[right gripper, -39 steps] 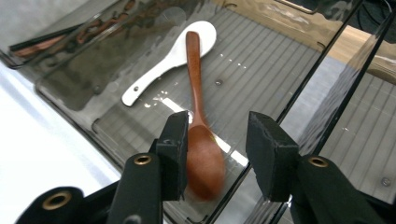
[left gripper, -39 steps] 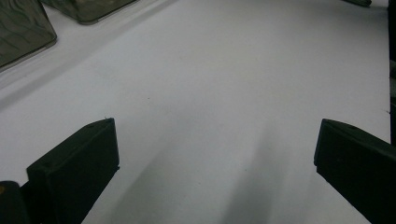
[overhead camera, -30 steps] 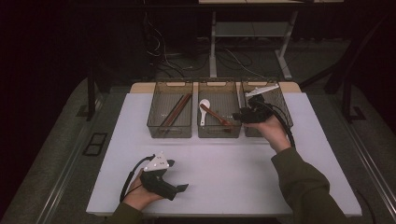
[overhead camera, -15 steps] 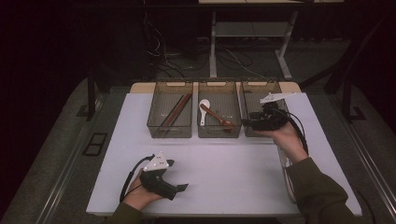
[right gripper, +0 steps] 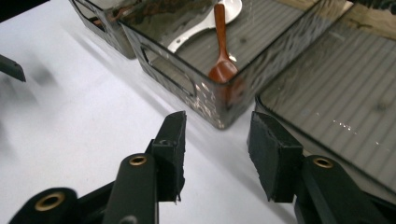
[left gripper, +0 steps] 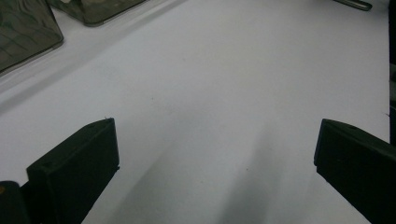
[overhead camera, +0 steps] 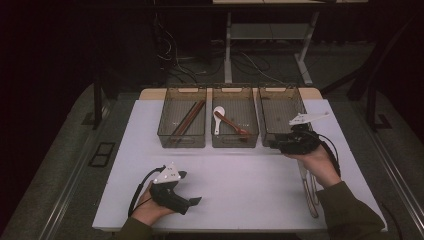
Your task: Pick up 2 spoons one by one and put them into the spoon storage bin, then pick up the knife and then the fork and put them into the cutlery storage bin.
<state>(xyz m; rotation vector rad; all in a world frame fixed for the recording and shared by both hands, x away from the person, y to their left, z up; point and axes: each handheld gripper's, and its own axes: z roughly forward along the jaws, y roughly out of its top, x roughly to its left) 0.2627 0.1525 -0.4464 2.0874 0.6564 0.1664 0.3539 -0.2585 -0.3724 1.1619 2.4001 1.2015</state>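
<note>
Now the right tool (right gripper: 217, 140) (jaws just narrowed, gripping nothing) hovers beside the middle bin (right gripper: 205, 95); the left tool (overhead camera: 192, 201) rests wide open on the table (overhead camera: 250, 175).

White bench (overhead camera: 240, 185), three smoky see-through bins (overhead camera: 235, 140) with a ribbed pattern on the floor. Middle one has a reddish-brown wooden spoon (right gripper: 221, 46) and a white spoon (right gripper: 205, 25); the left has brown chopsticks (overhead camera: 187, 121). Both grippers' fingers (right gripper: 173, 144) are matte black.
</note>
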